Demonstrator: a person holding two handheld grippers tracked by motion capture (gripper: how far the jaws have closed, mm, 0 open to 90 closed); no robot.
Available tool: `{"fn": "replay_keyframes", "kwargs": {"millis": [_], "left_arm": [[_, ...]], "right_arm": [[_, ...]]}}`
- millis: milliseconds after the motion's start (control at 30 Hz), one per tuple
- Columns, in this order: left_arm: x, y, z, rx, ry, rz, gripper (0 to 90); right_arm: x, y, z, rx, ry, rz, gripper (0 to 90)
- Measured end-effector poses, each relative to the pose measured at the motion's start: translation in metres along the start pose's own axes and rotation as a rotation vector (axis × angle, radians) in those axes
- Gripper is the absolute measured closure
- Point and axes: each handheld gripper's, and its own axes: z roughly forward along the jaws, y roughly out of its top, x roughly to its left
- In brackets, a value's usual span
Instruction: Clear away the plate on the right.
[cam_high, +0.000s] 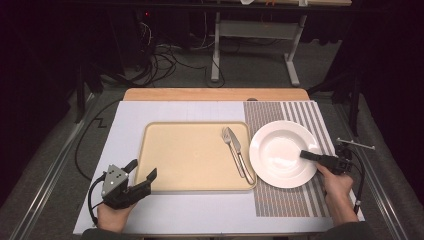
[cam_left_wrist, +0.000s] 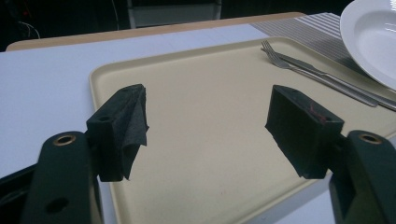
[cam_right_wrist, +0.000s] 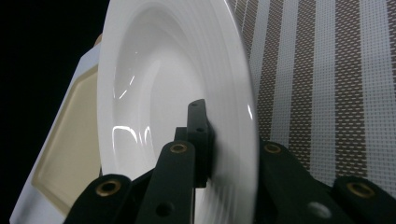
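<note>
A white deep plate lies on the striped placemat at the right. My right gripper is shut on the plate's right rim, one jaw inside the bowl and one under the rim. In the right gripper view the plate is pinched between the jaws of the right gripper. A fork and a knife lie side by side on the right part of the beige tray. My left gripper stands open at the tray's front left corner, holding nothing; the left gripper has its jaws wide apart over the tray.
A white mat covers the wooden table under the tray and the placemat. Cables and metal stand legs are on the floor beyond the far edge. In the left gripper view the fork and plate lie at the far right.
</note>
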Motion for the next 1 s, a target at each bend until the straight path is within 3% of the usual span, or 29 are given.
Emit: {"fn": "replay_keyframes", "kwargs": {"millis": [400,500,1000], "left_arm": [[0.001,0.0,0.0,0.0,0.0,0.006,30.0],[0.001,0.0,0.0,0.001,-0.001,0.006,30.0],[0.002,0.0,-0.001,-0.002,0.005,0.006,29.8]], "right_arm": [[0.007,0.002,0.0,0.018,0.031,-0.011,83.1],[0.012,0.004,-0.001,0.029,0.041,-0.04,83.2],[0.038,0.007,0.006,0.044,0.117,-0.077,83.1]]}}
